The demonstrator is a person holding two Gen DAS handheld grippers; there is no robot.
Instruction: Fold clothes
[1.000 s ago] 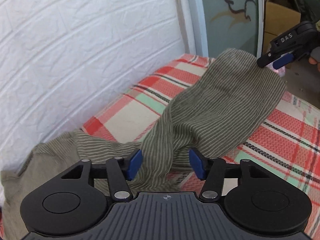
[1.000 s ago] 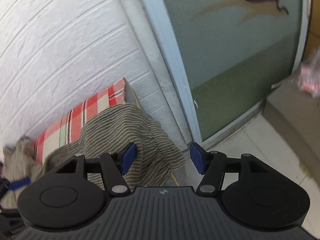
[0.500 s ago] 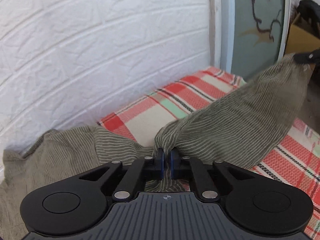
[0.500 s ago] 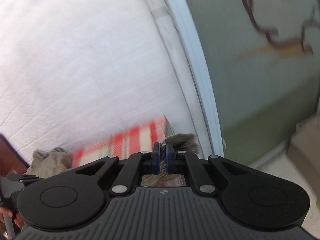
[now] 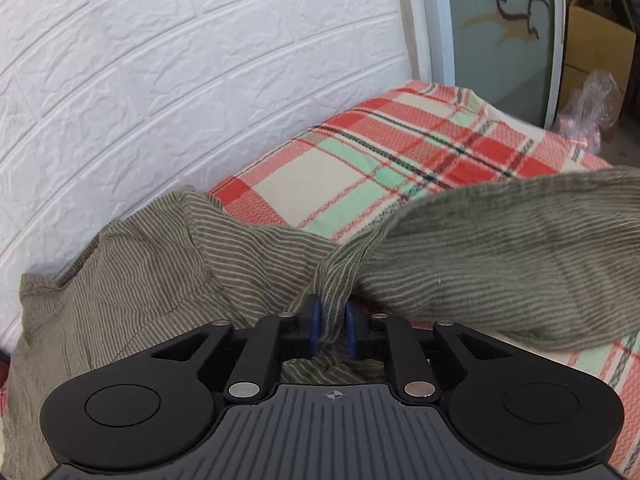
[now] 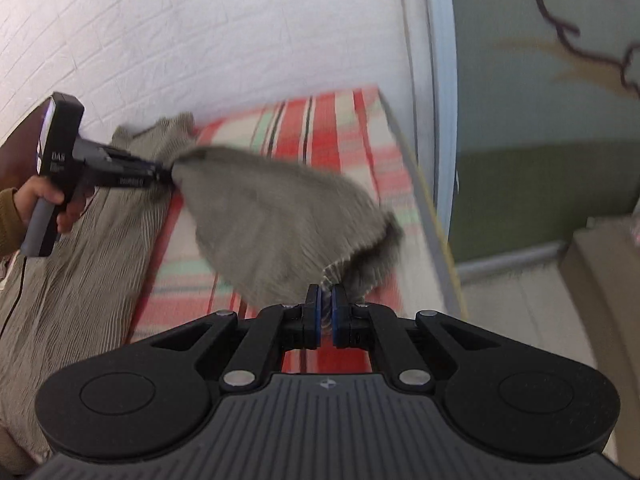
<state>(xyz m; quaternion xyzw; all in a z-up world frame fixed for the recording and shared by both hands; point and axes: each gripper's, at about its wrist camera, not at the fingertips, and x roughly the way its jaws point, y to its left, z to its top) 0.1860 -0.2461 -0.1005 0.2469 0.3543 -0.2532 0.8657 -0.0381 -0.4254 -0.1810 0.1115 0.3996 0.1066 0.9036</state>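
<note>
An olive, thin-striped garment (image 5: 500,256) lies partly on a plaid blanket (image 5: 380,152), and part of it hangs stretched in the air. My left gripper (image 5: 333,330) has a bunched fold of it between its blue pads, which still press the cloth as the jaws are opening. In the right wrist view the garment (image 6: 280,216) spans from my left gripper (image 6: 166,174) to my right gripper (image 6: 325,316). The right gripper pinches a gathered edge, and its jaws are opening slightly. The rest of the garment is piled at the left against the wall.
A white brick-pattern wall (image 5: 160,80) runs along the bed's far side. Past the bed's end are a green frosted glass door (image 5: 500,20), a cardboard box (image 5: 592,48), a plastic bag (image 5: 592,96) and bare floor (image 6: 520,312). A person's hand (image 6: 44,204) holds the left tool.
Both grippers were open a second ago and have since closed on the garment. The right gripper lifted its end off the bed's far end and swung it across the blanket, in blur.
</note>
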